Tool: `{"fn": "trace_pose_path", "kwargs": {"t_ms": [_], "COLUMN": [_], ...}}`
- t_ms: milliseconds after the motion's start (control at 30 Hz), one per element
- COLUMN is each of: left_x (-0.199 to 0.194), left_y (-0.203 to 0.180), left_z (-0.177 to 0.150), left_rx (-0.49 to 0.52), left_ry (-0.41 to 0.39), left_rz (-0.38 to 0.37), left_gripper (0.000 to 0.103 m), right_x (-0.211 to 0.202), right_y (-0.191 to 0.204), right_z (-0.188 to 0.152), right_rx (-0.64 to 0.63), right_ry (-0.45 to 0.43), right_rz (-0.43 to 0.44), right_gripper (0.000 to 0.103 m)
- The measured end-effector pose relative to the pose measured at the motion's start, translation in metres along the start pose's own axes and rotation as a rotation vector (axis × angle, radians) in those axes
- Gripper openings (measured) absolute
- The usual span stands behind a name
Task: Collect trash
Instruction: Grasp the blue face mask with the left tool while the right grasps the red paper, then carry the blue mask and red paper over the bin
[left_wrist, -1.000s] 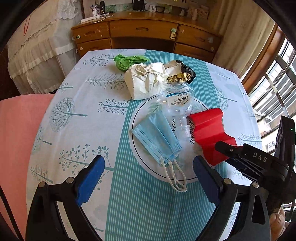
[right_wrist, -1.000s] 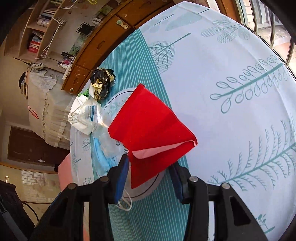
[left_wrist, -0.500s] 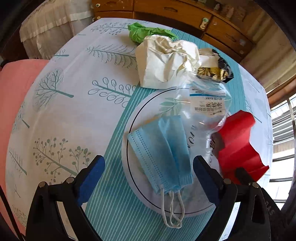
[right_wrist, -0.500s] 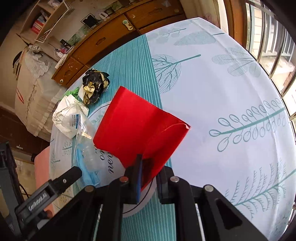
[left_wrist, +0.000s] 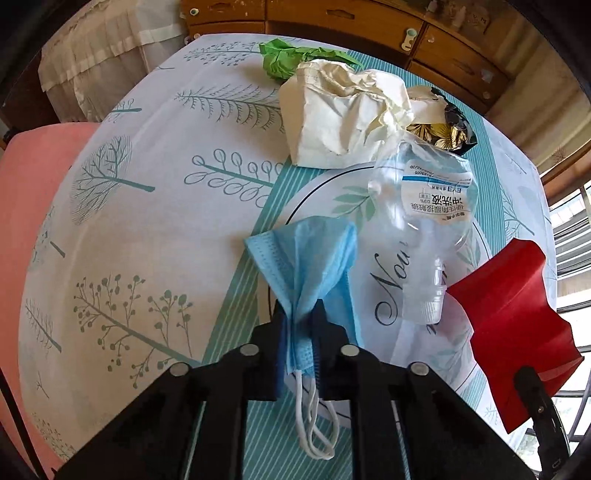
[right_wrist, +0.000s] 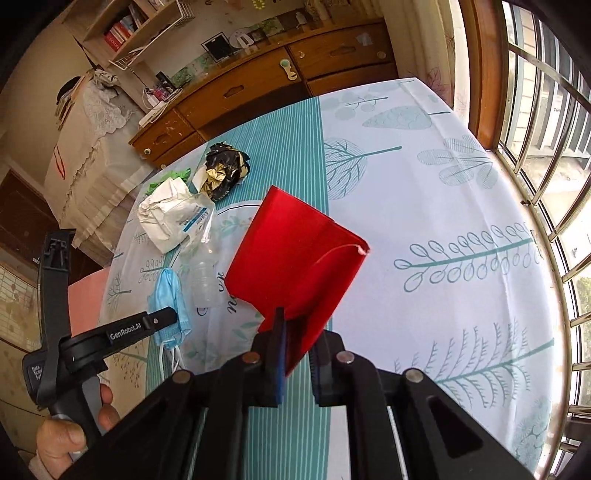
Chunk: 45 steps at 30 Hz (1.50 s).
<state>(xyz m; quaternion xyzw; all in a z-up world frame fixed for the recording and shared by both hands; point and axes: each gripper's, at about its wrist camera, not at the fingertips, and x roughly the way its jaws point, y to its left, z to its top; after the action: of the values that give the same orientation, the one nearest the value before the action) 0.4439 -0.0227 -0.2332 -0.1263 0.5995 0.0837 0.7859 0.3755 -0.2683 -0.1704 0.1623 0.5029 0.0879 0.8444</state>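
My left gripper (left_wrist: 301, 314) points down at the plate, its jaws closing, the pads pinching the near end of a blue face mask (left_wrist: 310, 254); its ear loops hang below the fingers. My right gripper (right_wrist: 295, 325) is shut on the near edge of a folded red paper (right_wrist: 295, 251), held tilted above the table. A crushed clear plastic bottle (left_wrist: 424, 206) lies on the white plate (left_wrist: 317, 192). Behind it lie a crumpled white paper bag (left_wrist: 343, 118), a green wad (left_wrist: 284, 59) and a black-and-gold wrapper (left_wrist: 447, 129).
The table carries a white and teal leaf-print cloth (right_wrist: 424, 206). A pink chair (left_wrist: 33, 177) stands at its left side, a wooden dresser (right_wrist: 295, 85) behind it, and a barred window (right_wrist: 546, 110) to the right. A hand (right_wrist: 66, 435) holds the left gripper's handle.
The left gripper came down over the plate and closed from wide open onto the mask. The right gripper closed on the red paper, then lifted and turned it.
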Motion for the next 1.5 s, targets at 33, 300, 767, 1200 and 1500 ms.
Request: {"fn": "trace_pose_path", "kwargs": {"t_ms": [33,300,767,1200,1500], "left_x": [-0.002,-0.050,-0.213,-0.224,-0.141], "left_y": [0.003,0.032,0.131,0.177,0.173], "left_z": [-0.003,-0.054,-0.180,-0.307,-0.384], "left_rx": [0.001,0.120,0.404,0.605,0.633], "left_ry": [0.006,-0.027,-0.108,0.013,0.182], "left_rz": [-0.016,-0.083,-0.302,-0.347,-0.314], "left_gripper": [0.007,0.006,0.006,0.006,0.006], "right_x": [-0.005,-0.063,-0.207,-0.222,-0.164], "right_y": [0.002,0.023,0.103,0.158,0.127], "right_z": [-0.004,-0.046,-0.209,-0.340,-0.413], "right_rx": [-0.005,-0.024,0.050,0.017,0.041], "right_ry": [-0.005,-0.064,-0.177,0.013,0.210], "right_rz": [-0.001,0.002,0.015,-0.041,-0.100], "right_gripper": [0.010,0.010,0.010,0.010,0.010]}}
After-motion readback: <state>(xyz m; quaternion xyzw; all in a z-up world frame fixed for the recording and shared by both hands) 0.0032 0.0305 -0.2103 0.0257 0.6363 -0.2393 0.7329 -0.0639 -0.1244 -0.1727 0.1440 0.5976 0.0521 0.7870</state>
